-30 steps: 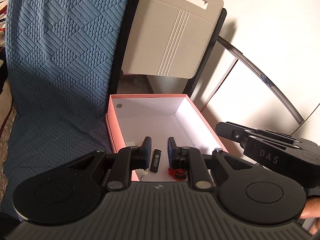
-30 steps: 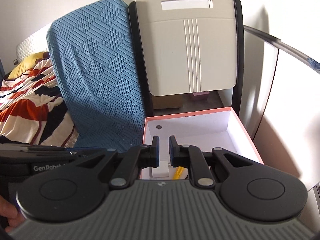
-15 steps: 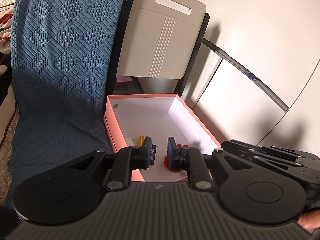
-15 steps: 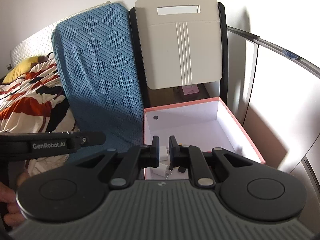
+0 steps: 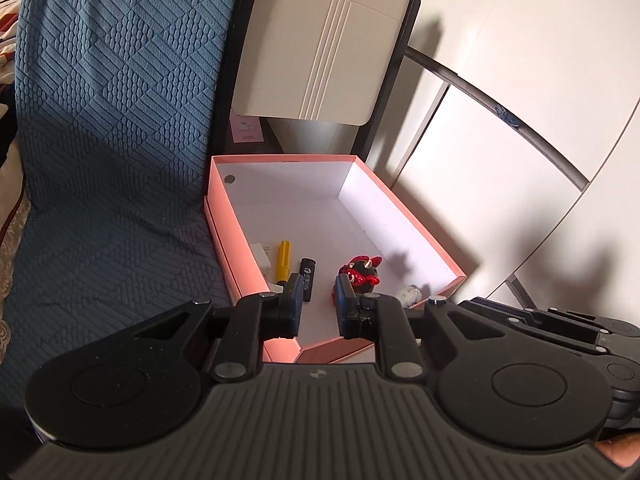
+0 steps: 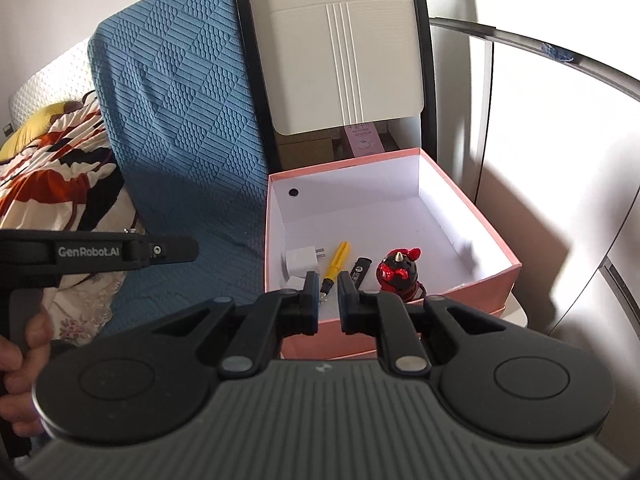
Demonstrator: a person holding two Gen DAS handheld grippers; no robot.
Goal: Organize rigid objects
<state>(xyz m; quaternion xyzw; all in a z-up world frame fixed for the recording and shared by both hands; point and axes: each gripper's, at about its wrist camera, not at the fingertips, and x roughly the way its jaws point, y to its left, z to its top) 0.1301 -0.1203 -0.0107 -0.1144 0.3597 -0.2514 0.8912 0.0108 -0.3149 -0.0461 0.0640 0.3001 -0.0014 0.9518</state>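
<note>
Pink cardboard forms the open box [image 6: 476, 216], white inside, which stands beside a blue textured cover [image 6: 180, 120] and in front of a beige panel [image 6: 340, 56] with a handle slot. Four small things lie in a row near the box's front wall: a white plug adapter [image 6: 300, 261] at the left, a yellow-handled tool [image 6: 337, 258] just beside it, a black stick-shaped device [image 6: 360, 267] next, and a red and black figurine [image 6: 398, 271] at the right, standing upright.

Both hand-held grippers hang in front of the box, tilted down toward it. The left hand-held gripper [image 5: 317, 300] has its jaws drawn narrow with nothing between them. The right hand-held gripper [image 6: 329, 294] is likewise narrow and holds nothing. A hand [image 6: 20, 372] grips the left one's handle at the left edge of the right wrist view.
</note>
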